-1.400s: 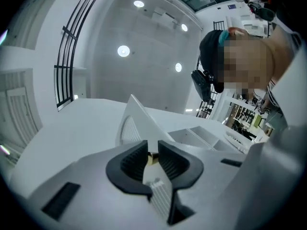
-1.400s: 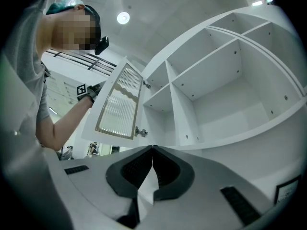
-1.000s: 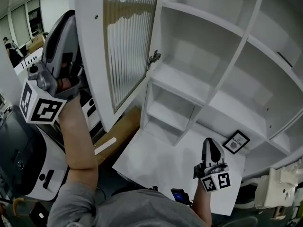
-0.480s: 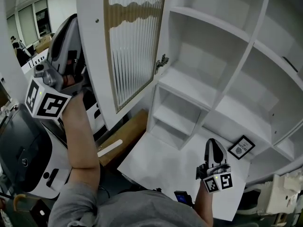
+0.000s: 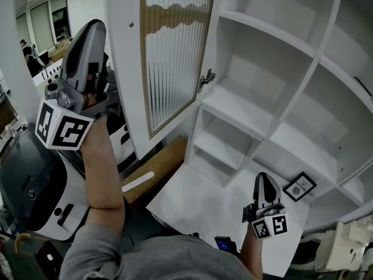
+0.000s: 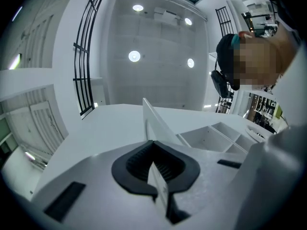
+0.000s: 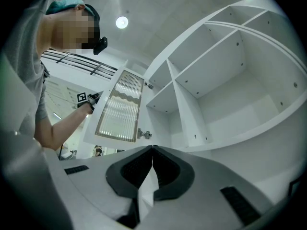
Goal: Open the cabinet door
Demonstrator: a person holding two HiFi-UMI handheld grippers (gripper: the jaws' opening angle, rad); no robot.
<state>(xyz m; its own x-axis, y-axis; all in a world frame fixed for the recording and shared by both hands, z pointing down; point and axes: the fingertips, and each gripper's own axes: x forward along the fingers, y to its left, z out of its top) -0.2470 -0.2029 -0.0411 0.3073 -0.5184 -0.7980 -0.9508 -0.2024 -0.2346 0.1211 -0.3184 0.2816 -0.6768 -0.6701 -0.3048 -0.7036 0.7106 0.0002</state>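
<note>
The cabinet door (image 5: pixel 175 57), white with a ribbed glass pane, stands swung open to the left on its hinge (image 5: pixel 206 79). It also shows in the right gripper view, door (image 7: pixel 120 111). My left gripper (image 5: pixel 93 31) is raised just left of the door's free edge, pointing steeply up. In its own view the left gripper (image 6: pixel 153 145) has its jaws shut with nothing between them, and the thin door edge (image 6: pixel 153 116) rises just beyond. My right gripper (image 5: pixel 263 179) hangs low over the white desktop (image 5: pixel 198 206). The right gripper (image 7: pixel 152 147) is shut and empty.
Open white shelves (image 5: pixel 262 98) fill the cabinet's right side. A small framed picture (image 5: pixel 300 187) leans at the back of the desktop. A brown board (image 5: pixel 160 162) lies below the door. A black and white machine (image 5: pixel 29 191) stands at lower left.
The head view has shifted, so the open door and the left gripper sit slightly further right. The left gripper stays beside the door's edge. The right gripper has hardly moved.
</note>
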